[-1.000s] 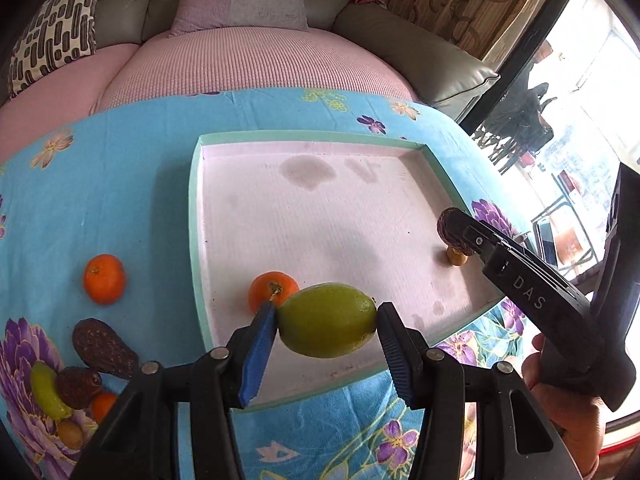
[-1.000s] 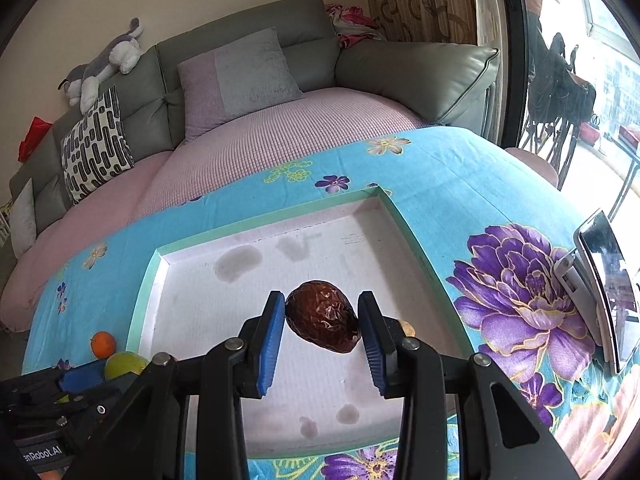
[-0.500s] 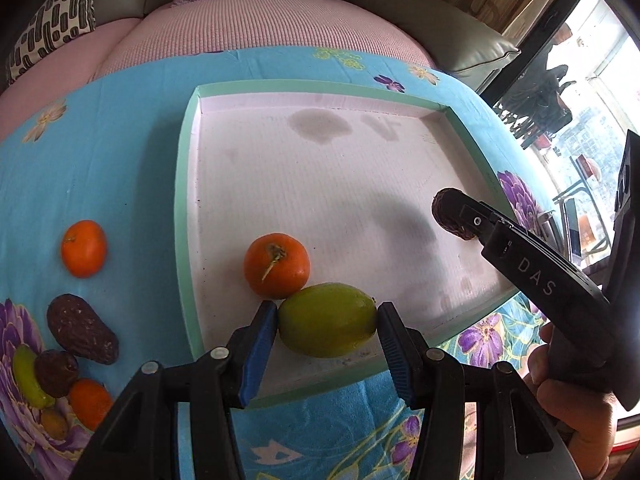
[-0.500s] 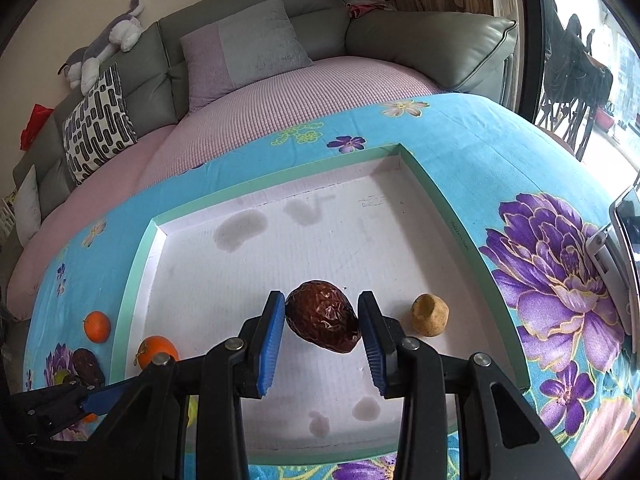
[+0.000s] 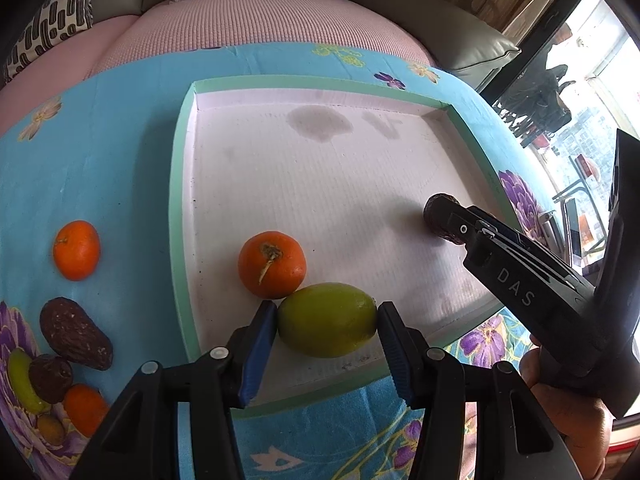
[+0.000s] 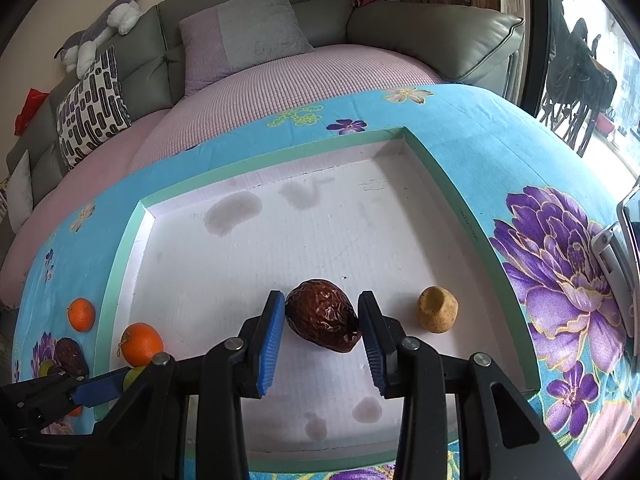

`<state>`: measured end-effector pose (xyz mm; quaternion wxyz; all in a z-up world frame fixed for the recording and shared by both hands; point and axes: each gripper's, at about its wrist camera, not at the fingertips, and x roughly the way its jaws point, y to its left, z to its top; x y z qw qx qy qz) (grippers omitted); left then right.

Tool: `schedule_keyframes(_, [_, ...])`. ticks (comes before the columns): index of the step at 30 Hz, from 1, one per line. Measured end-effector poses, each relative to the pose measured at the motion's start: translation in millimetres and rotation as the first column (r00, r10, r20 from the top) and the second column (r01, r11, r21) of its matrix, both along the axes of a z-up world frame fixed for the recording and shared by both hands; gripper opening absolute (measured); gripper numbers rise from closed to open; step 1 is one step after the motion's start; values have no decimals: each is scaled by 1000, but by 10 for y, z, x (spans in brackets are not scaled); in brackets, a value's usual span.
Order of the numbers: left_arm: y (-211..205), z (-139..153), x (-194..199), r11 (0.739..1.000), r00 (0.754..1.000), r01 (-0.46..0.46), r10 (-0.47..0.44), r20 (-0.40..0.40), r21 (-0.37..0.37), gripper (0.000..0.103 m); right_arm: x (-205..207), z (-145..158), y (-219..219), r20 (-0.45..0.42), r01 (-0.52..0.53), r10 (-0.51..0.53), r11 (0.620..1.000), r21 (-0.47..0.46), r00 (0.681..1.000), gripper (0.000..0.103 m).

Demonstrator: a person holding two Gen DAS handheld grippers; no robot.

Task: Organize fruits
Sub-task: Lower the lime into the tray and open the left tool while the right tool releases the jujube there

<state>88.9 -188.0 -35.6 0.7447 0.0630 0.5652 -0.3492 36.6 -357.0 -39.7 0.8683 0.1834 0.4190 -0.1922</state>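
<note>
Green fruit (image 5: pixel 327 319) (date (image 6: pixel 322 315) too) now lower, on tray (image 5: pixel 182 200).

Right gripper (image 6: pixel 322 326) fingers clamped on wrinkled brown date (image 6: pixel 322 320) over white tray (image 6: pixel 256 256), tan fruit (image 6: pixel 437 309) just right, orange (image 6: pixel 141 343) at tray's left edge

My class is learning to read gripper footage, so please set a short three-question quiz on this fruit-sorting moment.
1. True or false: the left claw grips a green fruit.
2. What does the right claw hold? A) a dark wrinkled fruit B) a banana C) nothing
3. Fill in: in the tray, the green fruit touches an ___ fruit.

Key: 1 true; 2 A; 3 orange.
</note>
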Motion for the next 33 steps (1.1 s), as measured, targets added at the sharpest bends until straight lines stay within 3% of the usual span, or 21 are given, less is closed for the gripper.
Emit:
schedule_keyframes(7, [-26,-14,-6,1000,1000,8,-8,-14,9,55,20,4,18,-13,-3,3,1000,-13,1000,40])
schedule_keyframes(12, [-38,28,-26,1000,1000,14,-15,17,26,55,25,4,29,-18,-7,7,1000,-17,1000,40])
schedule_keyframes(24, [181,268,62,999,998,-37,38,53,-28,58,39,9,45,-27,-12,11,999,-31,1000,40])
schedule_keyframes(29, [394,372,202,991,989,-117,122,79,-66,70,36,10,47,-30,-13,12,999,-34,999,40])
schedule_keyframes(33, [585,327,362,972,969,-229,232,87,-44,84,47,-9,51,-36,-21,20,999,-30,999,40])
